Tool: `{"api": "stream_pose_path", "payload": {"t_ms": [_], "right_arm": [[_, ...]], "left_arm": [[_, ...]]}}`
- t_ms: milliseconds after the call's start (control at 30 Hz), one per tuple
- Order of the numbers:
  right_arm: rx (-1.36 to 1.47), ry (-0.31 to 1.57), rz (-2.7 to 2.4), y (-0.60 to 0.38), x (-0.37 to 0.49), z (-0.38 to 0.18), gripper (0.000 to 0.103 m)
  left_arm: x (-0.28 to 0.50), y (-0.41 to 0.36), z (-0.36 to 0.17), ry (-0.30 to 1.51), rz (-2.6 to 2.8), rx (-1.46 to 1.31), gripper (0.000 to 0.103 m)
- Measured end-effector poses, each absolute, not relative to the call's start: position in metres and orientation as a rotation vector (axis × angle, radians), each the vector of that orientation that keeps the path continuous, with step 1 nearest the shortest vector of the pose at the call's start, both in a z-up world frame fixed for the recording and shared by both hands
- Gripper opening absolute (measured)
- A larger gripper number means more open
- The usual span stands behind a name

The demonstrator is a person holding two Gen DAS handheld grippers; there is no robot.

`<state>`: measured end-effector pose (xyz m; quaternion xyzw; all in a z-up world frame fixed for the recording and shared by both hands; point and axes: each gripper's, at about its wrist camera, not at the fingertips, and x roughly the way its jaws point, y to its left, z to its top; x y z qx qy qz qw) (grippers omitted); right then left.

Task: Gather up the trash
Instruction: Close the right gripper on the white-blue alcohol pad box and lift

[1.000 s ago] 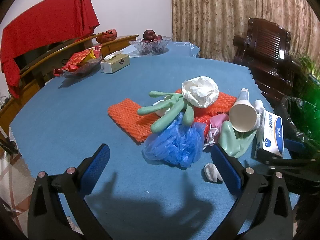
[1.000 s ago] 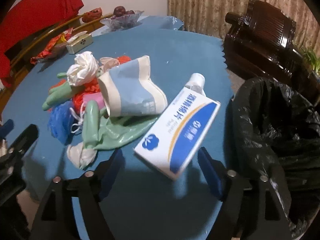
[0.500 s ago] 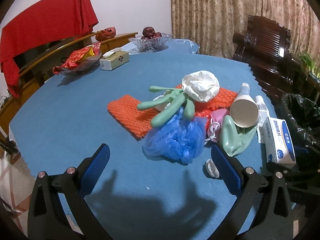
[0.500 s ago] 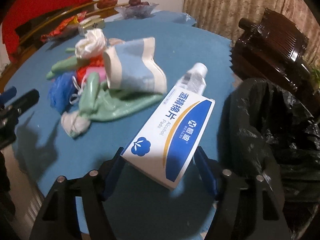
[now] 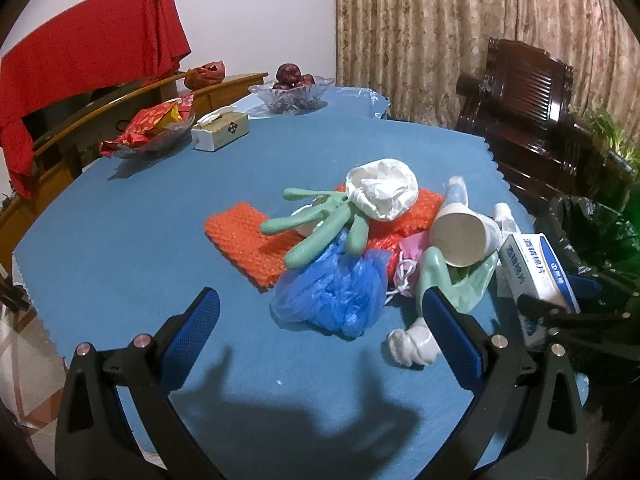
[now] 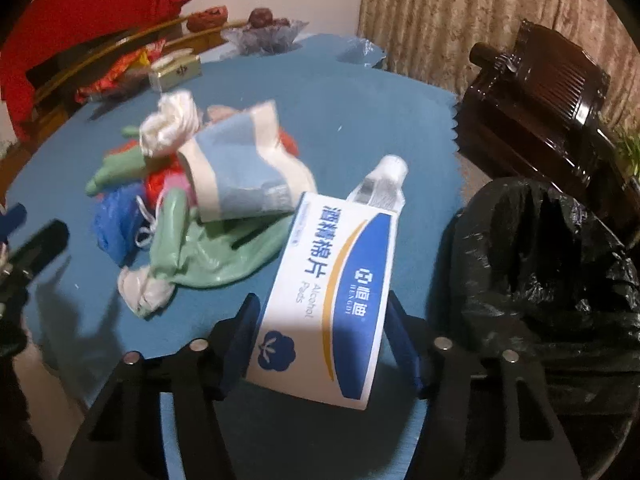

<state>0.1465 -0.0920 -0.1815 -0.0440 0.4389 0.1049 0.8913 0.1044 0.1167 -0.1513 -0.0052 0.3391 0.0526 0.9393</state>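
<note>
The right gripper has just been closing and now pinches the box of alcohol pads, one blue pad on each long side. A second ago the jaws stood wide around the box, which lay flat on the table. The box is now tilted, near end raised, beside the black bag. Its far end overlaps the small bottle.

The left gripper hovers spread and empty over the blue cloth, as before. The blue plastic sits between its pads, not touched. The rest of the pile has not shifted: paper cup, green glove, orange mesh, white wad. In the left view the box has slid towards the right edge.
</note>
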Motion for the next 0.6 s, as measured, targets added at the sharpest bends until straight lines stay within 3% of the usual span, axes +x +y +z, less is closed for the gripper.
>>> {"api": "stream_pose_path", "payload": {"t_ms": [300, 400, 600], "right_arm": [[-0.02, 0.837, 0.198, -0.121, 0.152, -0.141, 0.057], [0.0, 0.819, 0.179, -0.134, 0.156, -0.131, 0.057], [-0.023, 0.806, 0.143, -0.148, 0.159, -0.13, 0.057]], "left_arm": [[0.128, 0.086, -0.138, 0.657, 0.004, -0.014, 0.095], [0.144, 0.064, -0.135, 0.651, -0.066, 0.006, 0.083], [0.172, 0.034, -0.146, 0.685, -0.146, 0.028, 0.073]]}}
